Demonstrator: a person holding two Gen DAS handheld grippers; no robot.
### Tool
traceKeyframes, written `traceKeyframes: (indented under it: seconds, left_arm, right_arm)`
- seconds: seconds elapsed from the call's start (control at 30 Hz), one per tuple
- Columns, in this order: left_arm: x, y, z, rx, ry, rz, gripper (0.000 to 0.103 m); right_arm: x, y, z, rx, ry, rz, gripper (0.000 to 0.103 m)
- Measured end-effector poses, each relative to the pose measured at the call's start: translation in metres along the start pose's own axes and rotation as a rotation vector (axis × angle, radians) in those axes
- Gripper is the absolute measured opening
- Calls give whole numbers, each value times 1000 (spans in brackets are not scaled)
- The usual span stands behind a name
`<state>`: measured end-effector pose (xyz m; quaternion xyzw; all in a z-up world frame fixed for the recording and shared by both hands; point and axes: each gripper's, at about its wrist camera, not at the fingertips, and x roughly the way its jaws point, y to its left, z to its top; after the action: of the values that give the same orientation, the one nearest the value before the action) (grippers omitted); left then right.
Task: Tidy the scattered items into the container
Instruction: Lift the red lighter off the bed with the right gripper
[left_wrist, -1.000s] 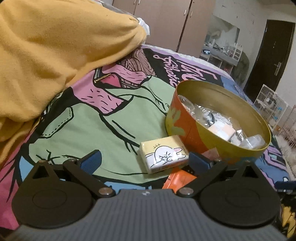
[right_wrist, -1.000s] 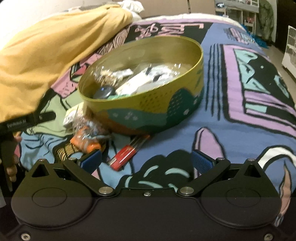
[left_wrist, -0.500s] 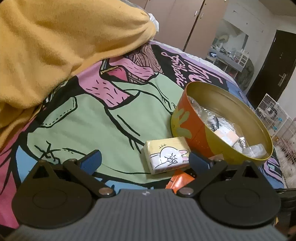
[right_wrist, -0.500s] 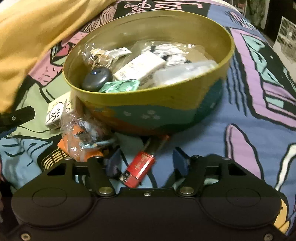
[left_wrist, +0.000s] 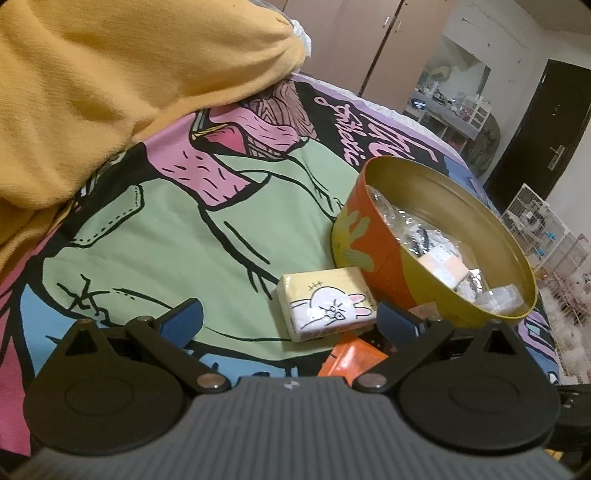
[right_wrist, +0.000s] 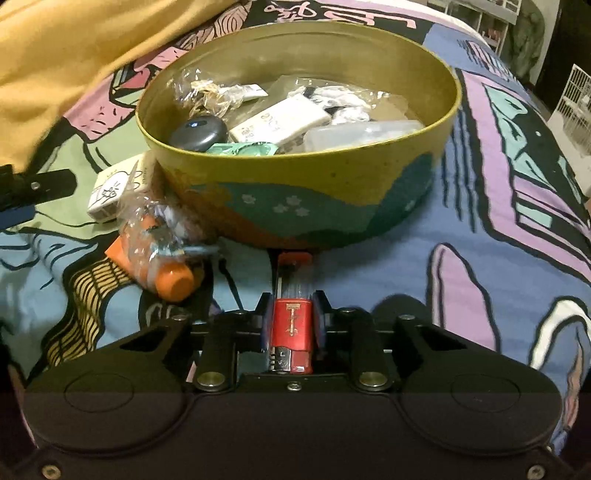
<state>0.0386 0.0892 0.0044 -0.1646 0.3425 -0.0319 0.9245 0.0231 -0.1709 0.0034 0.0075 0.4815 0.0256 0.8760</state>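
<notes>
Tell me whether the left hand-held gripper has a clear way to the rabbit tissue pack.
Probably yes. The left hand-held gripper is open and the rabbit tissue pack lies just ahead toward its right finger, top uncovered, though it sits close against the tin.

Yellow blanket (left_wrist: 110, 74) heaped on cartoon-print bedspread (left_wrist: 177, 221); dark door (left_wrist: 532, 136), perhaps wire cages (left_wrist: 546, 229).

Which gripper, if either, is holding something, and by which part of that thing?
The right gripper clamps the red lighter by the sides of its body. The left gripper is open and holds nothing.
</notes>
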Motion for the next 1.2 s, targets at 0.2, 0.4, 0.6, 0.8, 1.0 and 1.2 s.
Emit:
traceKeyframes:
  seconds: [0.2, 0.4, 0.6, 0.8, 1.0, 1.2]
  left_arm:
    - [-1, -9, -3, 47, 18, -49, 103]
    - [-3, -25, -10, 127, 32, -119, 103]
    - [-7, -37, -15, 176, 36, -195, 103]
    - [-3, -44, -20, 216, 62, -202, 103]
    - [-2, -43, -20, 212, 70, -218, 103]
    - [-3, -46, -21, 223, 69, -230, 103]
  right_arm:
    - [-30, -21, -16, 60, -3, 44, 22]
    - [-57, -42, -13, 108, -45, 53, 22]
    - [-76, -57, -8, 143, -64, 51, 22]
    - [-83, -63, -8, 157, -63, 44, 22]
    - [-90, -68, -7, 162, -74, 26, 22]
    - [-99, -72, 1, 168, -94, 15, 22]
